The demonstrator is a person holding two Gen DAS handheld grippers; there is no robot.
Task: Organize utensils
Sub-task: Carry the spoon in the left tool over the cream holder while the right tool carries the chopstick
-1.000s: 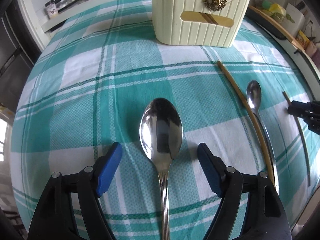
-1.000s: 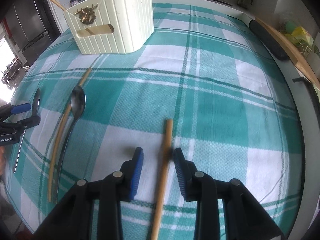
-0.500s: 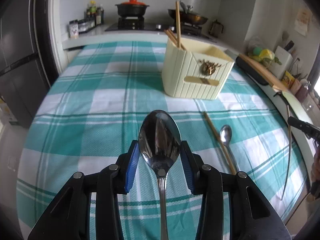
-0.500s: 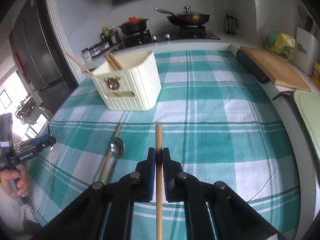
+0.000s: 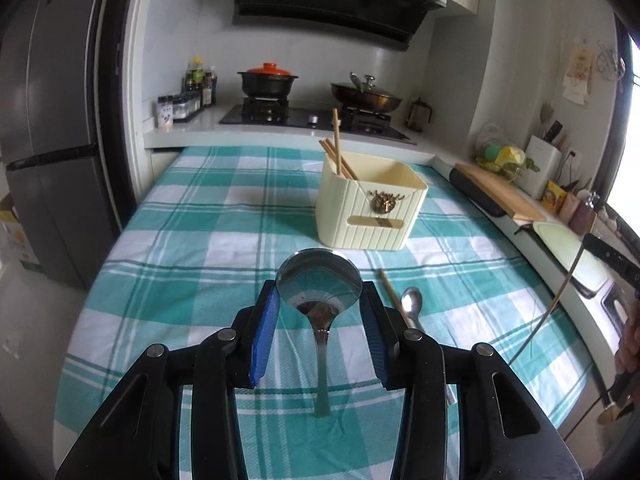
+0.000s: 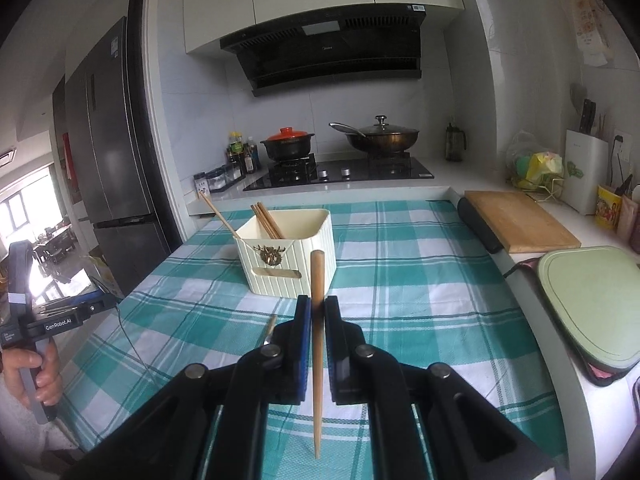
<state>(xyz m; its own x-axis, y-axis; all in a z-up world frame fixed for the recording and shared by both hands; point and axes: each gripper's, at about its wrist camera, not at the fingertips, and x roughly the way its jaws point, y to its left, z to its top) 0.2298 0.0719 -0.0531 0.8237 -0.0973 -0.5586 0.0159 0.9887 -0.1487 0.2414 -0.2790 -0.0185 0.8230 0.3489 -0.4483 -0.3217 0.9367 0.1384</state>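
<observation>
My left gripper (image 5: 319,306) is shut on a large steel spoon (image 5: 319,284), held above the checked tablecloth with the bowl forward. My right gripper (image 6: 317,322) is shut on a wooden chopstick (image 6: 317,344), lifted off the table. The cream utensil holder (image 5: 370,206) stands ahead at mid-table with several chopsticks in its left corner; it also shows in the right wrist view (image 6: 292,252). A small spoon (image 5: 412,306) and a chopstick (image 5: 394,298) lie on the cloth to the right of my left gripper.
The teal checked table (image 6: 420,292) runs to a stove counter with a red-lidded pot (image 5: 268,80) and a wok (image 5: 366,96). A wooden cutting board (image 6: 520,220) and a green board (image 6: 592,304) lie on the right counter. A fridge (image 5: 52,140) stands at left.
Both grippers closed on their utensils and lifted them off the cloth. The views tilted up from the table to the kitchen.
</observation>
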